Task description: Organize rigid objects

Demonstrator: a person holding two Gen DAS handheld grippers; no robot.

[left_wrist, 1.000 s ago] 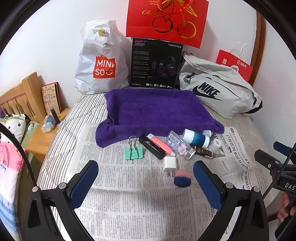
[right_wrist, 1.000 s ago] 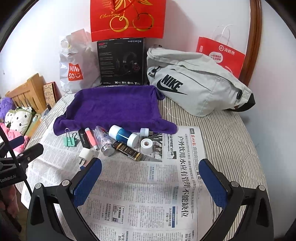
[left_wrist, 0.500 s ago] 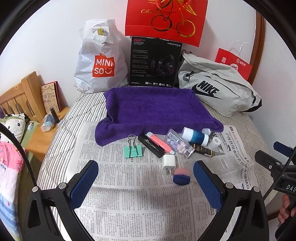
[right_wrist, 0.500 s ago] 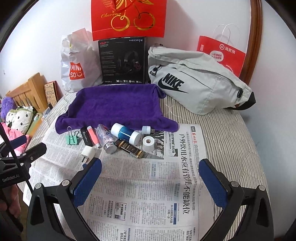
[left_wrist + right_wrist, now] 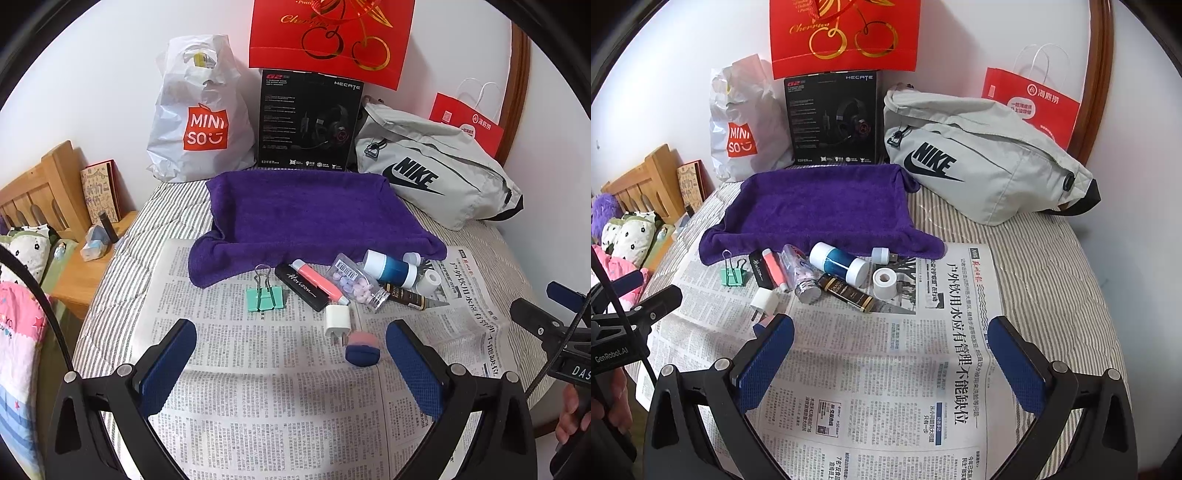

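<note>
On the newspaper [image 5: 258, 406] below me, my left gripper [image 5: 290, 354] hangs wide apart, holding nothing, with the navy-and-pink puff [image 5: 362, 349] just inside its right finger and the white charger plug [image 5: 337, 319] touching it above. My right gripper [image 5: 892, 345] is spread wide too, empty, over bare print. Ahead, along the purple towel's [image 5: 820, 206] front edge, sits the row: green binder clip [image 5: 734, 275], black case [image 5: 760, 269], pink tube [image 5: 774, 271], pill bottle [image 5: 799, 273], blue-and-white bottle [image 5: 838, 262], tape roll [image 5: 884, 282].
</note>
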